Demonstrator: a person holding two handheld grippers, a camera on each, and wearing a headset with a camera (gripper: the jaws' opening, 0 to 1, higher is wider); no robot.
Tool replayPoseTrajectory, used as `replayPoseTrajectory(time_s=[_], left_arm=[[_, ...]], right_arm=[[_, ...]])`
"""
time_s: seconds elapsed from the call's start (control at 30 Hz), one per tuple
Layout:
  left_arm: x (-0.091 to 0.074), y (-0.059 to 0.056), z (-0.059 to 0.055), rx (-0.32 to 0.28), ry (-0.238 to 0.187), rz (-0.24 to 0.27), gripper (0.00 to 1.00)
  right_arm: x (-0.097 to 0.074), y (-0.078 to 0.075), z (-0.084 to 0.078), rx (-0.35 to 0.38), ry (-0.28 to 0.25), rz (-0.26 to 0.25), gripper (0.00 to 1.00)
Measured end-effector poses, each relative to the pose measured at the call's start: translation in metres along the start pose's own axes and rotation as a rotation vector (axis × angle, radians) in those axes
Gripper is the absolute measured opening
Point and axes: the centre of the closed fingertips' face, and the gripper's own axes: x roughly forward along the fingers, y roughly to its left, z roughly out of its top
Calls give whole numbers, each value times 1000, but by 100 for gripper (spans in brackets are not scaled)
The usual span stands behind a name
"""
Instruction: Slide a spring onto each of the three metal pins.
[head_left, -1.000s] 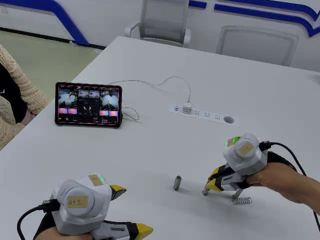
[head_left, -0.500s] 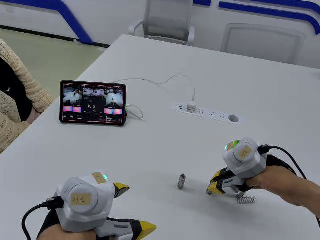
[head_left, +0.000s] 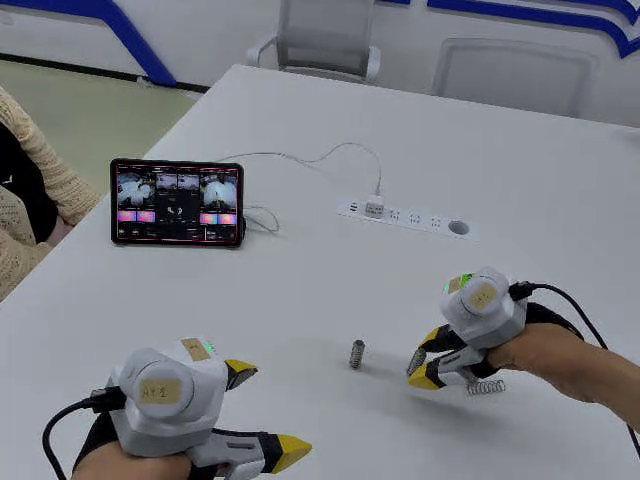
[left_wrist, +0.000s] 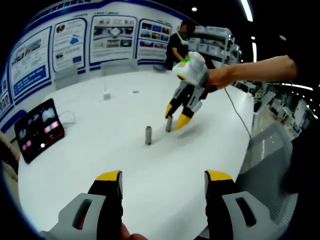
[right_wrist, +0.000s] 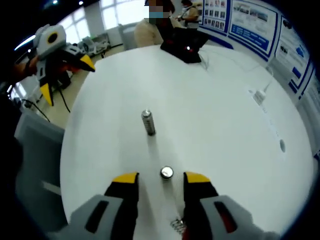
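Note:
A short metal pin with a spring on it (head_left: 356, 354) stands upright on the white table (head_left: 300, 290). It appears too in the left gripper view (left_wrist: 148, 135) and the right gripper view (right_wrist: 148, 122). A second pin (head_left: 415, 360) (right_wrist: 166, 173) (left_wrist: 169, 123) stands between the jaws of my right gripper (head_left: 420, 362) (right_wrist: 161, 179), which is open, with gaps on both sides. A loose spring (head_left: 486, 386) (right_wrist: 176, 225) lies under my right hand. My left gripper (head_left: 265, 412) (left_wrist: 163, 177) hovers open near the table's front edge, holding nothing.
A tablet (head_left: 177, 202) stands at the left, its cable running to a white power strip (head_left: 405, 216) mid-table. Two grey chairs (head_left: 325, 35) sit at the far edge. A person's knitted sleeve (head_left: 25, 200) is at the left border.
The head camera has shifted a little. My right gripper has settled lower around the second pin, which now stands upright. The left gripper has barely moved.

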Motion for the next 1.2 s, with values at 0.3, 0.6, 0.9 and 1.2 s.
replayPoseTrajectory(time_s=[0.3,0.6,0.9,1.2], left_arm=[[13,-10,9,17,0,-23,68],[27,-21,23,46,-2,-56,68],[39,-27,37,71,-8,-85,69],[48,-32,49,103,-8,-107,69]], right_arm=[[-27,-1,-5,70,-82,-42,47],[-64,-6,-2,205,-238,-107,58],[-94,-4,-13,301,-353,-139,62],[-115,-3,-29,359,-405,-183,64]])
